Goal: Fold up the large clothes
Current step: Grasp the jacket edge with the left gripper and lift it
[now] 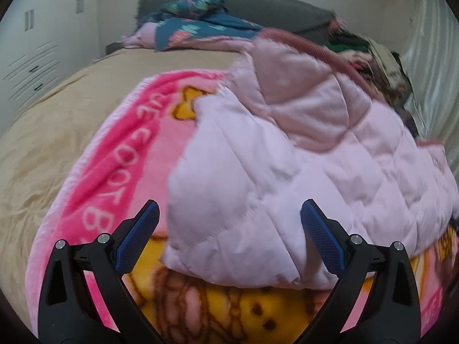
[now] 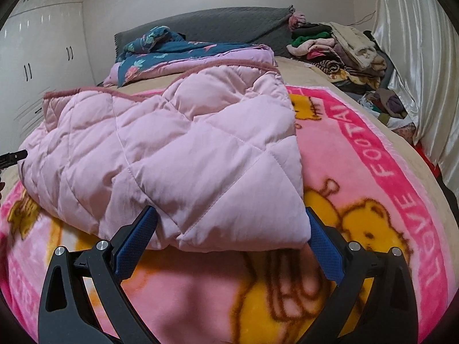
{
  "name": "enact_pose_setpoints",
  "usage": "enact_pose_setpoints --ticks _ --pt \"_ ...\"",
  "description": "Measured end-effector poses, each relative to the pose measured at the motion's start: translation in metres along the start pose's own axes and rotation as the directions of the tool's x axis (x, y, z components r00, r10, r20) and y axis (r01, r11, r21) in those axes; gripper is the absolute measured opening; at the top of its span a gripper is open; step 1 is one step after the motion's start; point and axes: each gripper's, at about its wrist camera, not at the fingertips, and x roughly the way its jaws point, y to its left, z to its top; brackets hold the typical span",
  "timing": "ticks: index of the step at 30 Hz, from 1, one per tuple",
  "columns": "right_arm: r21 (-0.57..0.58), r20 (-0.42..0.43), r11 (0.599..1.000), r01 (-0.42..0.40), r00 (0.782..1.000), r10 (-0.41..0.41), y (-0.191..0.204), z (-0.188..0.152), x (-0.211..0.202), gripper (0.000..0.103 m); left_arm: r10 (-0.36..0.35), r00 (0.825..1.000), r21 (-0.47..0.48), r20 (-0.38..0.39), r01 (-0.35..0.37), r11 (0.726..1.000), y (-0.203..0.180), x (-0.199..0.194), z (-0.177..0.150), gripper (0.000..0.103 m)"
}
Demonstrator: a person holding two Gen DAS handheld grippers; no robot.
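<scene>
A pale pink quilted padded garment (image 1: pixel 301 154) lies folded in a bulky heap on a pink and yellow cartoon blanket (image 1: pixel 114 172) spread over the bed. My left gripper (image 1: pixel 229 215) is open, its blue pads on either side of the garment's near left corner, not closed on it. In the right wrist view the same garment (image 2: pixel 178 154) fills the middle, its dark pink trim at the far edge. My right gripper (image 2: pixel 232 223) is open, straddling the garment's near right corner. The blanket (image 2: pixel 373 189) shows bears and lettering.
A blue floral quilt (image 2: pixel 178 54) lies at the grey headboard (image 2: pixel 229 23). A pile of mixed clothes (image 2: pixel 338 48) sits at the bed's far right, by a satin curtain (image 2: pixel 416 66). White wardrobes (image 2: pixel 37 57) stand on the left. The tan sheet (image 1: pixel 43 132) extends left.
</scene>
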Motion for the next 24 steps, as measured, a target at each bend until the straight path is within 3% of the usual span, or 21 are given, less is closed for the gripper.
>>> enact_pose_setpoints --ticks 5,14,17,20,22,24 --pt "-0.048 0.025 0.999 0.008 1.000 -0.007 0.004 0.008 0.005 0.099 -0.001 1.000 0.029 -0.018 0.002 1.000 -0.006 0.009 -0.005 0.093" --pt "-0.088 0.078 0.996 0.023 0.997 -0.016 0.012 0.027 0.009 0.098 -0.021 0.998 -0.005 -0.054 0.021 1.000 0.002 0.019 -0.007 0.093" --pt "-0.093 0.088 0.995 0.023 0.996 -0.015 0.014 0.031 0.012 0.093 -0.032 0.996 -0.024 -0.086 0.030 0.999 0.005 0.025 -0.009 0.093" --pt "-0.094 0.089 0.995 0.023 0.996 -0.015 0.017 0.037 0.017 0.082 -0.050 0.993 -0.040 -0.110 0.046 0.998 0.005 0.028 -0.009 0.074" --pt "-0.099 0.097 0.995 0.030 0.995 -0.020 0.019 0.041 0.018 0.067 -0.047 0.994 -0.018 -0.094 0.046 0.999 0.000 0.023 -0.007 0.051" --pt "-0.104 0.111 0.994 0.024 0.994 -0.013 0.021 0.047 0.018 0.047 -0.014 0.998 0.047 -0.069 0.018 0.999 -0.012 0.018 -0.003 0.040"
